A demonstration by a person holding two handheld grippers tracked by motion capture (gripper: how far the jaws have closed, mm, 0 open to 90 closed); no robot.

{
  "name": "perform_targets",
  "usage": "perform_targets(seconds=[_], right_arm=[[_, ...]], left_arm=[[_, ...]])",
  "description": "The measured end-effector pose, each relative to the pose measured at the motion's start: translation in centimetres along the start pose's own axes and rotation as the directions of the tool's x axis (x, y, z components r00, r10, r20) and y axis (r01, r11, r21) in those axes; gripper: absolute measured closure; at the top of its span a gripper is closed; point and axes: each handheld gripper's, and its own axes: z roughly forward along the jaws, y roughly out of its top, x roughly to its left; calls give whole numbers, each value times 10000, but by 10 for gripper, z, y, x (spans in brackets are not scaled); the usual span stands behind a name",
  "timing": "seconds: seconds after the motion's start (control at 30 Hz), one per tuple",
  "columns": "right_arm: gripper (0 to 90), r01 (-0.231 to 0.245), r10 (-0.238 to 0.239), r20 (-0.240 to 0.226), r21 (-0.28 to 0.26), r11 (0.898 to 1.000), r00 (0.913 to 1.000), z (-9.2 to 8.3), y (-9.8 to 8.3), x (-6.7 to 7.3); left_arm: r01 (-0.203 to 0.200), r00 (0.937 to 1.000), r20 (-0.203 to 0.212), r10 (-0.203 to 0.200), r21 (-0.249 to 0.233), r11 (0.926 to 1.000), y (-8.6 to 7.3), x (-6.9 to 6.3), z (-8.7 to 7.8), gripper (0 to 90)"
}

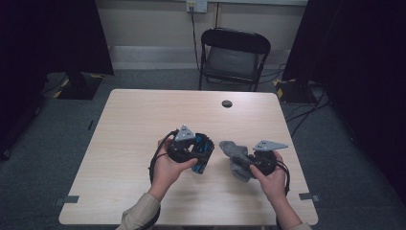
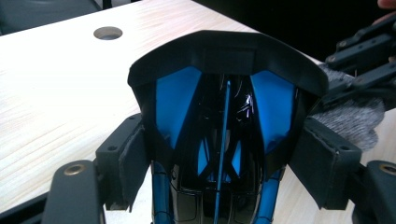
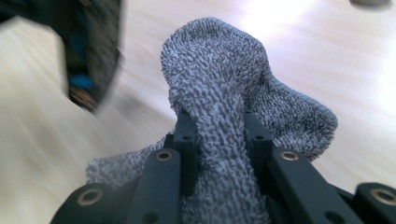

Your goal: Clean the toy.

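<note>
the left tool (image 1: 195, 152) clamps a glossy black-and-blue plastic shoe-like shell (image 2: 224, 116) steady, while the right tool (image 1: 249, 161) pinches a fuzzy grey knit sock (image 3: 219, 88), probably to bring it to the shell.

left tool (image 1: 198, 152): blue-black object | right tool (image 1: 245, 161): grey sock (image 1: 233, 154) | table (image 1: 143, 120)

A pale wooden table (image 1: 143, 120) with a round cable hole (image 1: 227, 103) near its far edge stood on grey carpet, a black folding chair (image 1: 234, 57) was set just beyond it, and what looked like a wall socket (image 1: 197, 5) sat above, with dark curtains (image 1: 48, 38) hanging at both sides.
</note>
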Motion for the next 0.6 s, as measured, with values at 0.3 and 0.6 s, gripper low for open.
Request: perform_targets(seconds=[0.3,0.6], right_arm=[[730,-334,198,-1163,-1160,9927,9930,-3,28,8],[731,-56,-117,-1685,-1016,9948,9856,9,30,17]], left_arm=[[-136,9995,280,137,-39,9999,5,-4,-2,256],[-121,9987,498,133,-248,9996,9,-9,-3,255]])
